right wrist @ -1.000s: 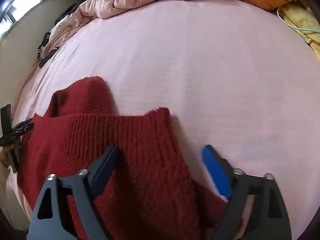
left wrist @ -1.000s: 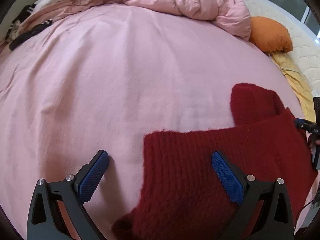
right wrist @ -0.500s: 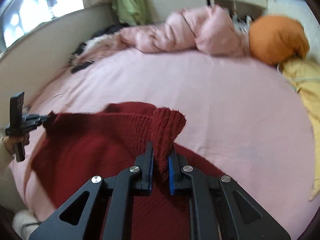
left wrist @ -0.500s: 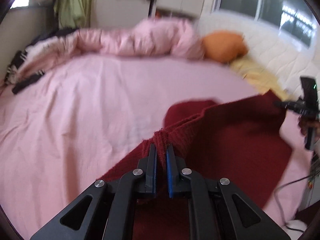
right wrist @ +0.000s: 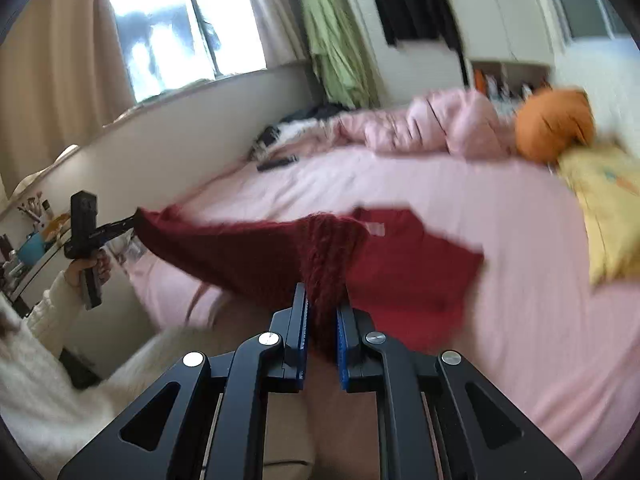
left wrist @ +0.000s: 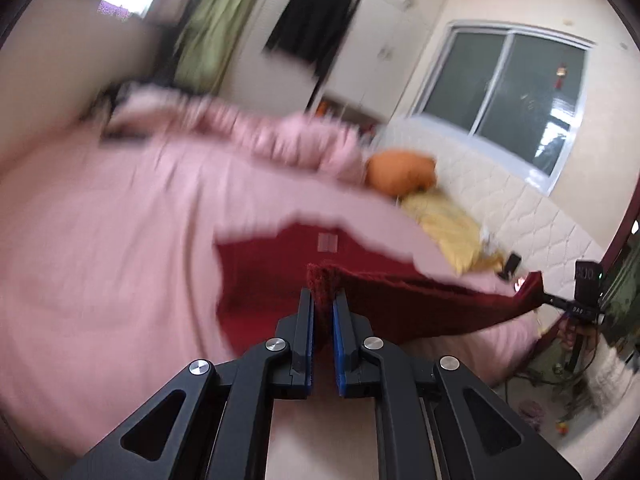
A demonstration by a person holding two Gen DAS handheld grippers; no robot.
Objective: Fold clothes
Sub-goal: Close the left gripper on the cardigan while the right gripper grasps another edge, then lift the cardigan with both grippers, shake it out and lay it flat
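- Above the near edge of the bed [left wrist: 100, 248], the red sweater [left wrist: 400, 304] hangs lifted, stretched between the two tongs; its far portion trails down onto the pink sheet.
- Left tongs [left wrist: 323, 312]: pads drawn narrow, pinching a bunched edge of the sweater between them. In the right wrist view the same tongs [right wrist: 134, 220] appear at the left, gripping the sweater's far corner, held in the person's left hand [right wrist: 86, 270].
- Right tongs [right wrist: 322, 312]: pads drawn narrow, clamped on a thick fold of knit. In the left wrist view they [left wrist: 540, 298] show at the right edge, holding the other corner.
- A pale label [right wrist: 376, 229] shows on the sweater's inner face.
- Pink duvet [right wrist: 432, 124] lies heaped at the far end of the bed; orange pillow [right wrist: 554, 126] just beside it; yellow cloth [right wrist: 612, 216] along the right side.
- Green garment [right wrist: 336, 44] and black garment [right wrist: 408, 0] hang on the far wall.
- Left wrist view is blurred; fine detail of the bed surface cannot be read.
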